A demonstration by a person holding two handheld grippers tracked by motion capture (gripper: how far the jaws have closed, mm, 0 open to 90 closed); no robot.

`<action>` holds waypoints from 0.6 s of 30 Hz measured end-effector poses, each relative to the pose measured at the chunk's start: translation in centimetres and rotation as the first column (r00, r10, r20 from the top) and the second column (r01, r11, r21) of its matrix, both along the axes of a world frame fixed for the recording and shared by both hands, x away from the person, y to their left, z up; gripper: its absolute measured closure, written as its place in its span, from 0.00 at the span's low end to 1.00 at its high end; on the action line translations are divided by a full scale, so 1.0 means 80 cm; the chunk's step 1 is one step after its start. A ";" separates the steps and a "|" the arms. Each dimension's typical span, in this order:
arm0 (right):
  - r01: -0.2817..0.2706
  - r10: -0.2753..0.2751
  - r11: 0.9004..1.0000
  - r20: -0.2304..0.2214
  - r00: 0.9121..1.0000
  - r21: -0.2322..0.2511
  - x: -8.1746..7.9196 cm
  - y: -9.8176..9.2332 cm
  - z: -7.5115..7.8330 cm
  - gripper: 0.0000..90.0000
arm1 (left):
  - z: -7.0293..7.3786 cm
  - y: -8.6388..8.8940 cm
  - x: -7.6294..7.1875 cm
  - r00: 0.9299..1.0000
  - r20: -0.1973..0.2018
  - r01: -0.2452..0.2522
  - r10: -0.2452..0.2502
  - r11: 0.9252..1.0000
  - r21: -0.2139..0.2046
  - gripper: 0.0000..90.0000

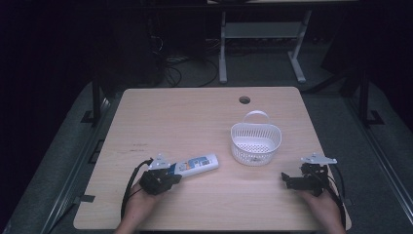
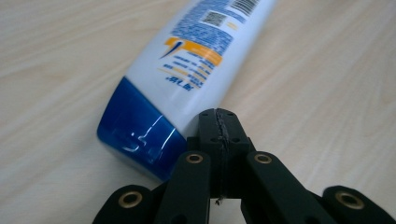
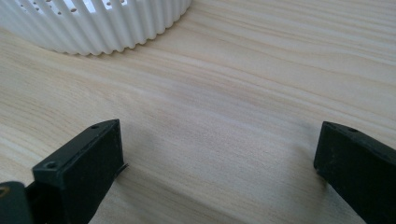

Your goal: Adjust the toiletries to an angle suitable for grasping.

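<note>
Bottle (image 1: 197, 164), white with a blue cap, lies near the surface's (image 1: 195, 117) front-left corner; it is judged light, slick, best gripped mid-body. Basket (image 1: 255, 141) sits right of centre. Left tool (image 2: 219, 126) is closed, empty, beside the cap; right tool (image 3: 219, 158) is wide open, empty.

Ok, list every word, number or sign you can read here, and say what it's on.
Nothing can be quoted.
Bottle: blue and orange label print, too blurred to read.
Bottle: a square code and a barcode, no digits legible.
Bottle in the high view: label too small.
Basket, table, grippers: no text.
</note>
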State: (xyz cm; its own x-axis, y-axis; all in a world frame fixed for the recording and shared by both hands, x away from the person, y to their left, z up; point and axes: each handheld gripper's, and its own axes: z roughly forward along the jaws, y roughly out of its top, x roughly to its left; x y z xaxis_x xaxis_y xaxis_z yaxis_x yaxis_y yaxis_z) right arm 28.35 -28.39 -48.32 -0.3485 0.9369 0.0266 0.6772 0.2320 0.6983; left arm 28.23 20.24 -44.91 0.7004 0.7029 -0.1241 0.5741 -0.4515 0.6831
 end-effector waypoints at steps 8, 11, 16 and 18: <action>0.000 0.000 1.000 0.000 1.000 0.000 0.000 0.000 0.000 0.01 | 0.001 0.009 0.017 0.999 0.001 -0.032 0.032 0.999 0.043 1.00; 0.000 0.000 1.000 0.000 1.000 0.000 0.000 0.000 0.000 0.01 | 0.002 0.011 0.025 0.999 0.005 -0.042 0.042 0.998 0.044 1.00; 0.000 0.000 1.000 0.000 1.000 0.000 0.000 0.000 0.000 0.01 | -0.003 0.013 0.035 0.998 0.003 -0.057 0.057 0.997 0.047 1.00; 0.000 0.000 1.000 0.000 1.000 0.000 0.000 0.000 0.000 0.01 | -0.004 0.015 0.038 0.998 0.002 -0.064 0.064 0.997 0.053 1.00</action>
State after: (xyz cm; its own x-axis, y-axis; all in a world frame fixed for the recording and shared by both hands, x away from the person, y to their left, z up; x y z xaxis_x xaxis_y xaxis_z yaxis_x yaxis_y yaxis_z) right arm 28.35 -28.39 -48.32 -0.3486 0.9369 0.0260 0.6769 0.2325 0.6984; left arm 31.29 21.42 -45.25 0.6535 0.7521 -0.0852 0.6031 -0.4494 0.6591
